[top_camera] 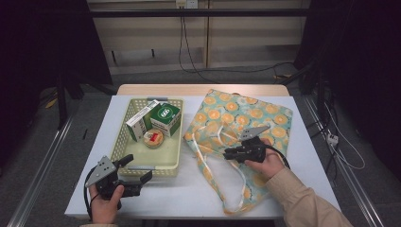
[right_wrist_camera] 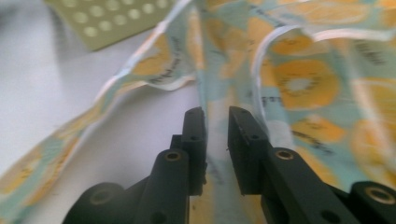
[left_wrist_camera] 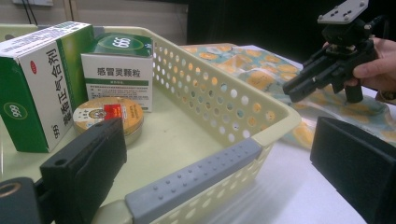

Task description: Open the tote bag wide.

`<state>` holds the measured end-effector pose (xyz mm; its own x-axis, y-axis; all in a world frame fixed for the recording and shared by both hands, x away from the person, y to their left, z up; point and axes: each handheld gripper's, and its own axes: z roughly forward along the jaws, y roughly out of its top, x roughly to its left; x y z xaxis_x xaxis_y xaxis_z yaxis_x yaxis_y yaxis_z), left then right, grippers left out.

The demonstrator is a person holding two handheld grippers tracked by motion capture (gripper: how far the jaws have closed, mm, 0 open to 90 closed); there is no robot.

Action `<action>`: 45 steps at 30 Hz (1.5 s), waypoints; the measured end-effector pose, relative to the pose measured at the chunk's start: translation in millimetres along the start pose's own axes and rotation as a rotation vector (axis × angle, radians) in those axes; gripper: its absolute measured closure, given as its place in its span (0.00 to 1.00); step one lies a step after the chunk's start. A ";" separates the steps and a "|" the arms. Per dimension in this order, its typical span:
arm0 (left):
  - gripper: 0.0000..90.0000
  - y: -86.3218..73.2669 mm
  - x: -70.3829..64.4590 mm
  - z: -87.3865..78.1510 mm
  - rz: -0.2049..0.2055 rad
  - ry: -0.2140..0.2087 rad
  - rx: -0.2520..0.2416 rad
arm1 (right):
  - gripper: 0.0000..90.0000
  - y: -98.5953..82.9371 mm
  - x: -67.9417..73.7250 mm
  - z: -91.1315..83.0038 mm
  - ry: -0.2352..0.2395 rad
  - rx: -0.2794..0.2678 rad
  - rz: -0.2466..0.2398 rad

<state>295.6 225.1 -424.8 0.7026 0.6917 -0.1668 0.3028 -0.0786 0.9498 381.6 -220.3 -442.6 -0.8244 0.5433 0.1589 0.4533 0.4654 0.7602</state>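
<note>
The right gripper [top_camera: 231, 153] hovered over the orange-print tote bag [top_camera: 257, 116], which lay flat just right of the perforated basket [top_camera: 124, 137]; its jaws stood narrowly parted astride a fold of fabric near the white strap [right_wrist_camera: 275, 42], not yet pinching. A shallow bite risked slipping. The left gripper [top_camera: 137, 169], jaws spread, straddled the basket's near rim and might nudge it.
</note>
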 end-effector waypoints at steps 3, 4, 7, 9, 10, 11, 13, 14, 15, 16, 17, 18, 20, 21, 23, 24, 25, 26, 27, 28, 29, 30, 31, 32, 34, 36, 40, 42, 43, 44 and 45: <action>0.04 -0.2 -0.2 0.3 0.000 -0.001 0.001 | 0.77 -2.7 -7.1 -2.9 -0.024 0.001 0.017; 0.04 -0.3 -0.1 0.4 0.001 -0.001 0.002 | 0.77 -3.3 -8.9 -4.3 -0.029 0.001 0.025; 0.04 -0.5 0.0 1.3 0.005 -0.002 0.007 | 0.79 -5.2 -12.0 -5.8 -0.038 0.012 0.032; 0.04 -0.6 -0.5 1.8 0.003 -0.005 0.006 | 0.80 -7.6 -13.3 -3.5 -0.051 0.049 0.009; 0.04 -0.4 -0.6 1.8 0.004 -0.006 0.007 | 0.80 -8.6 -14.4 -3.0 -0.036 0.043 0.019; 0.04 -0.4 -0.7 1.7 0.005 -0.006 0.006 | 0.80 -9.6 -16.3 -3.4 -0.018 0.029 0.041; 0.04 -0.4 -0.2 1.2 0.006 -0.004 0.007 | 0.80 -9.3 -19.2 -6.7 -0.007 -0.001 0.056; 0.04 -0.5 0.0 1.1 0.006 -0.002 0.006 | 0.83 -8.4 -20.3 -9.6 -0.017 -0.014 0.054; 0.04 -0.6 0.0 1.3 0.003 -0.003 0.006 | 0.83 -7.7 -19.9 -10.8 -0.038 0.001 0.033; 0.04 -0.7 -0.1 1.5 0.002 -0.004 0.006 | 0.83 -7.7 -19.5 -10.6 -0.043 0.013 0.020; 0.04 -0.7 -0.5 1.8 0.002 -0.005 0.007 | 0.83 -8.1 -18.3 -9.7 -0.034 0.023 0.016; 0.04 -0.7 -0.7 1.9 0.003 -0.006 0.007 | 0.83 -9.1 -16.9 -7.8 -0.024 0.035 0.000; 0.04 -0.6 -1.1 1.8 0.003 -0.005 0.006 | 0.79 -11.2 -15.0 -4.7 -0.033 0.050 -0.018; 0.04 -0.5 -1.0 1.7 0.003 -0.004 0.006 | 0.77 -11.9 -15.0 -3.7 -0.039 0.054 -0.019; 0.04 -0.5 -0.8 1.4 0.004 -0.004 0.006 | 0.70 -13.6 -15.8 -0.9 -0.052 0.062 -0.019; 0.04 -0.6 -0.8 1.4 0.003 -0.005 0.006 | 0.68 -13.9 -15.9 -0.2 -0.060 0.068 -0.021; 0.04 -0.8 -0.8 1.6 0.003 -0.006 0.007 | 0.66 -14.1 -15.9 0.6 -0.081 0.074 -0.031; 0.04 -0.9 -0.8 1.7 0.003 -0.006 0.008 | 0.64 -13.8 -15.7 0.9 -0.081 0.075 -0.033; 0.04 -1.1 -0.8 1.9 0.001 -0.008 0.009 | 0.63 -13.7 -15.3 1.4 -0.090 0.076 -0.039; 0.04 -1.1 -0.8 1.8 0.001 -0.008 0.010 | 0.60 -13.8 -14.7 1.9 -0.116 0.082 -0.060; 0.04 -1.1 -0.8 1.7 0.003 -0.007 0.009 | 0.58 -14.0 -14.7 2.7 -0.130 0.083 -0.082; 0.04 -1.0 -0.9 1.6 0.002 -0.008 0.009 | 0.58 -14.4 -15.7 3.2 -0.125 0.074 -0.091; 0.04 -0.9 -1.0 1.6 0.003 -0.007 0.008 | 0.58 -15.3 -16.7 3.8 -0.124 0.065 -0.094; 0.04 -0.9 -1.3 1.6 0.002 -0.005 0.008 | 0.58 -16.1 -17.6 4.1 -0.121 0.057 -0.097; 0.04 -0.5 -1.6 1.6 0.006 -0.008 0.008 | 0.62 -16.4 -19.3 4.3 -0.123 0.051 -0.090; 0.04 -0.2 -2.1 1.7 0.006 -0.009 0.007 | 0.71 -15.8 -21.0 4.4 -0.135 0.047 -0.087; 0.04 0.3 -2.7 1.4 0.010 -0.010 0.007 | 0.91 -15.2 -25.9 4.3 -0.156 0.042 -0.077; 0.04 0.6 -2.4 0.9 0.007 -0.007 0.005 | 0.98 -14.8 -28.5 4.4 -0.167 0.040 -0.068; 0.04 0.7 -2.2 0.7 0.006 -0.007 0.004 | 1.00 -14.2 -29.7 4.4 -0.165 0.042 -0.064; 0.04 0.8 -2.0 0.6 0.005 -0.006 0.003 | 1.00 -13.5 -30.1 4.5 -0.162 0.046 -0.064; 0.04 0.9 -1.9 0.6 0.003 -0.007 0.002 | 1.00 -12.7 -30.3 4.5 -0.161 0.052 -0.063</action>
<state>294.9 223.3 -423.7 0.7079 0.6865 -0.1661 0.3021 -0.0817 0.9498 402.4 -239.5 -459.9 -0.7886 0.6149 0.0061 0.4230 0.5352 0.7312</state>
